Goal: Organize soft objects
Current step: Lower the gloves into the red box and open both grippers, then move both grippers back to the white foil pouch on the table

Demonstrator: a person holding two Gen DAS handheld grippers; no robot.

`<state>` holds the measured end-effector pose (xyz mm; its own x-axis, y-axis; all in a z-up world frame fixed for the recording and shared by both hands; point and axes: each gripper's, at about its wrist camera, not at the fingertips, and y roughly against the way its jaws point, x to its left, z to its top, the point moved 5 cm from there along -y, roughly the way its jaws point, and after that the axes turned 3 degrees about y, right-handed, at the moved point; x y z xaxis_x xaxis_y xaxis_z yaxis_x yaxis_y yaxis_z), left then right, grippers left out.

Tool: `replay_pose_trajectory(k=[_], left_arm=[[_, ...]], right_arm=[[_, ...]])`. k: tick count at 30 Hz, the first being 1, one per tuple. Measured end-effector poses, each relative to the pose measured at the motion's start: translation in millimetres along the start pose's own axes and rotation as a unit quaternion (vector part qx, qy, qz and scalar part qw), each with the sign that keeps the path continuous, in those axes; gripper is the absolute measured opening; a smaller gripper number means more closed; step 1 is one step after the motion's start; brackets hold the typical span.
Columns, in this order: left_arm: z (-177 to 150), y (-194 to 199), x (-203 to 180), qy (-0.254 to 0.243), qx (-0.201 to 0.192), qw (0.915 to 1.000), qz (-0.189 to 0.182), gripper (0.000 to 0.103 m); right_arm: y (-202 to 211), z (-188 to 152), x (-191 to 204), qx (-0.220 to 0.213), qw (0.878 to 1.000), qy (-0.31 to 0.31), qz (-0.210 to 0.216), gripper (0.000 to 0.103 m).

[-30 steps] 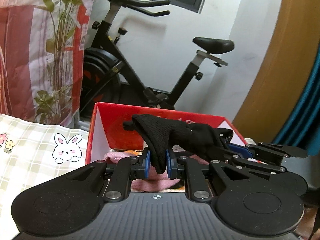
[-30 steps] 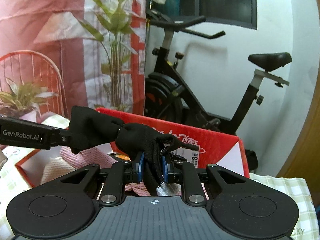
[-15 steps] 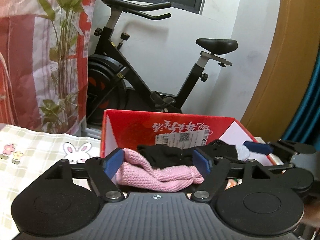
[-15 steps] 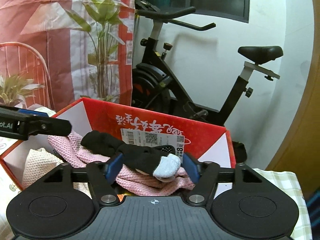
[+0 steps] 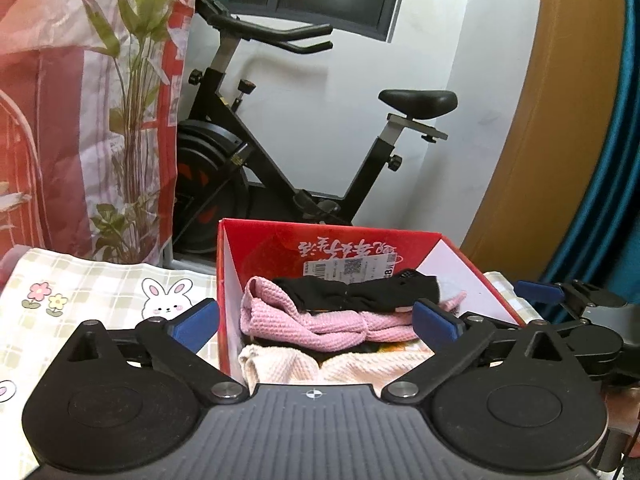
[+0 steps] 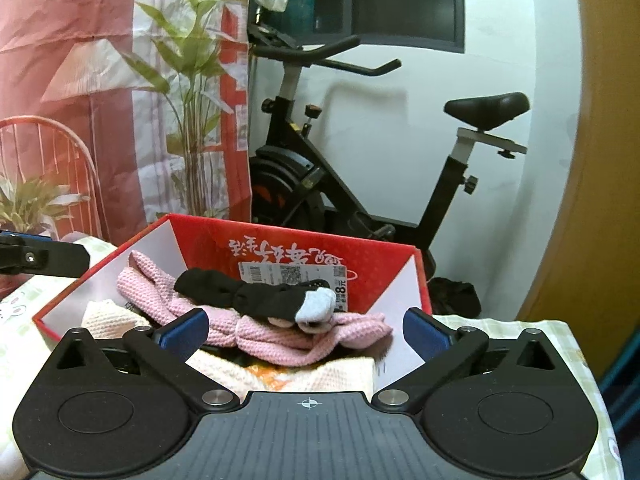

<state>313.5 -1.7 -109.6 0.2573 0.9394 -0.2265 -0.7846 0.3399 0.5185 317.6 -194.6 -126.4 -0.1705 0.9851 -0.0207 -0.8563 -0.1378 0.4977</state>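
Note:
A red cardboard box (image 5: 360, 246) (image 6: 392, 264) stands on the table and holds soft things. A black glove with a grey tip (image 5: 356, 294) (image 6: 260, 294) lies on top of a pink knit cloth (image 5: 312, 324) (image 6: 280, 334). Cream cloths (image 5: 280, 366) (image 6: 108, 320) lie under them. My left gripper (image 5: 316, 322) is open and empty, just in front of the box. My right gripper (image 6: 306, 330) is open and empty over the box's near edge; it also shows at the right of the left wrist view (image 5: 560, 300).
The table carries a checked cloth with a rabbit print (image 5: 164, 300). An exercise bike (image 5: 304, 168) (image 6: 360, 184) stands behind the box. A red and white curtain with a plant print (image 5: 80, 100) hangs at the left. A wooden panel (image 5: 532, 160) is at the right.
Both grippers were shut on the black glove and held it stretched above the box. They opened, the glove dropped onto the pink cloth, and both grippers drew back a little.

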Motion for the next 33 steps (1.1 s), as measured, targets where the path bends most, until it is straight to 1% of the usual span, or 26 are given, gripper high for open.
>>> replay_pose_trajectory(k=[5, 9, 12, 14, 18, 23, 29, 33], left_arm=[[-12.1, 20.4, -2.0, -0.013, -0.001, 0.9998, 0.013, 0.103], [-24.6, 35.2, -1.1, -0.021, 0.001, 0.9996, 0.021, 0.103], [-35.4, 43.5, 2.0, -0.024, 0.005, 0.9993, 0.026, 0.103], [-41.9, 47.2, 2.9, -0.029, 0.009, 0.9992, 0.027, 0.103], [-54.5, 52.4, 8.4, -0.032, 0.017, 0.9990, 0.026, 0.103], [-69.7, 48.9, 20.7, -0.020, 0.031, 0.9990, 0.023, 0.103], [-92.6, 31.1, 33.3, 0.006, 0.061, 0.9980, 0.014, 0.101], [-110.3, 15.1, 39.6, 0.021, 0.088, 0.9959, 0.011, 0.095]], right_arm=[[22.9, -10.9, 4.7, -0.013, 1.000, -0.013, 0.007, 0.103], [42.3, -24.0, 15.3, -0.027, 1.000, 0.000, 0.008, 0.103], [54.0, -35.9, 24.2, -0.031, 0.999, 0.008, 0.019, 0.103], [59.6, -44.2, 28.6, -0.028, 0.999, 0.002, 0.027, 0.103], [66.6, -59.5, 36.4, -0.021, 0.999, -0.011, 0.044, 0.103], [65.4, -79.2, 47.7, -0.004, 0.999, 0.007, 0.045, 0.103], [48.4, -104.6, 55.4, 0.037, 0.997, 0.000, 0.061, 0.103], [38.0, -119.4, 59.6, 0.059, 0.996, -0.003, 0.071, 0.103]])
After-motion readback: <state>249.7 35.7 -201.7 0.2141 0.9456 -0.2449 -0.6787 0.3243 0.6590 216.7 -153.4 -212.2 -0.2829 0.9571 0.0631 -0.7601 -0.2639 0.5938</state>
